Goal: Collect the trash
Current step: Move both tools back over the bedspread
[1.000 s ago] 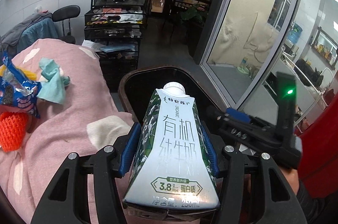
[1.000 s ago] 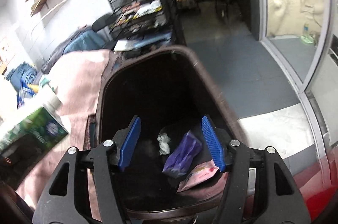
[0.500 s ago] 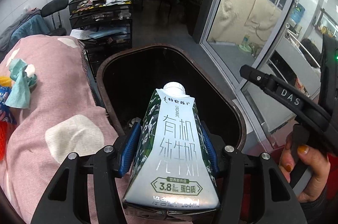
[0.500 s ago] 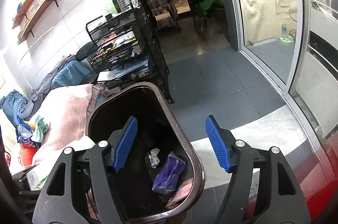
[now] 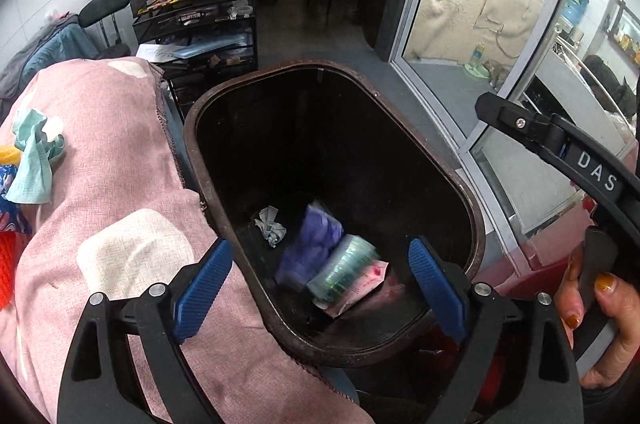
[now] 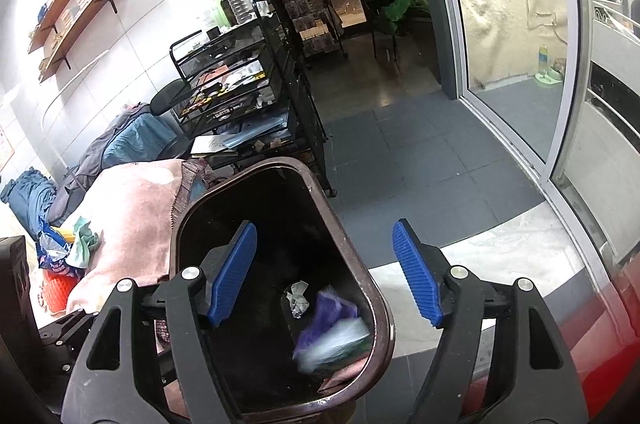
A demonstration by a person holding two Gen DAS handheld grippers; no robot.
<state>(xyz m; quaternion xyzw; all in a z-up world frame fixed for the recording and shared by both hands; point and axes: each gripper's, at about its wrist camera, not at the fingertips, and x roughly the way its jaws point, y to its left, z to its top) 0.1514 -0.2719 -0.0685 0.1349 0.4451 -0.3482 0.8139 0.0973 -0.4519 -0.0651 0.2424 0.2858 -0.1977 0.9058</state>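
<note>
Left gripper (image 5: 320, 278) spread wide and empty above the trash bin (image 5: 460, 184), milk carton (image 5: 344, 270) blurred inside bin beside purple wrapper (image 5: 310, 246), right gripper (image 6: 324, 272) spread too over bin's right rim, pink blanket (image 5: 112, 160) left of bin, wire cart (image 5: 200, 20) behind bin.

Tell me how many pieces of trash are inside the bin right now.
4 visible in the bin: a crumpled white paper at the left, a purple wrapper in the middle, the blurred milk carton beside it, and a pink packet underneath. More may be hidden beneath.
</note>
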